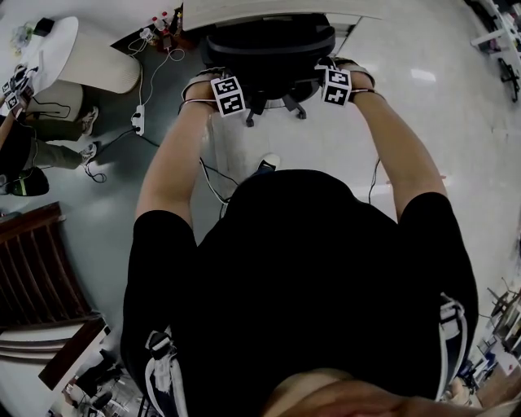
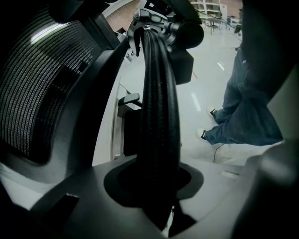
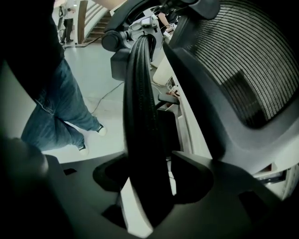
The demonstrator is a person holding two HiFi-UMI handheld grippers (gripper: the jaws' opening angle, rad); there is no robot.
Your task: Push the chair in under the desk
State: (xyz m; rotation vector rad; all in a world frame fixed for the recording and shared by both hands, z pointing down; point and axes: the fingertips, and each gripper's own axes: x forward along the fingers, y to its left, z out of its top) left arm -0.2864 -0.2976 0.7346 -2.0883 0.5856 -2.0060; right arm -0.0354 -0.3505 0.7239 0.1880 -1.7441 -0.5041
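A black office chair (image 1: 269,49) with a mesh back (image 2: 32,88) stands at the white desk (image 1: 260,11), its seat partly beneath the desktop. My left gripper (image 1: 218,81) is at the chair's left side, and its jaws press on the ribbed black armrest (image 2: 159,107). At the chair's right side, my right gripper (image 1: 340,77) is open. The other armrest (image 3: 140,107) runs between its jaws, with pale gaps on both sides. The mesh back (image 3: 238,56) fills the right of the right gripper view.
A white round table (image 1: 89,61) stands to the left, with a seated person (image 1: 49,134) beside it. A power strip (image 1: 138,119) and cables lie on the glossy floor. A wooden slatted piece (image 1: 32,269) is at lower left. Jeans-clad legs (image 2: 243,107) stand close behind the chair.
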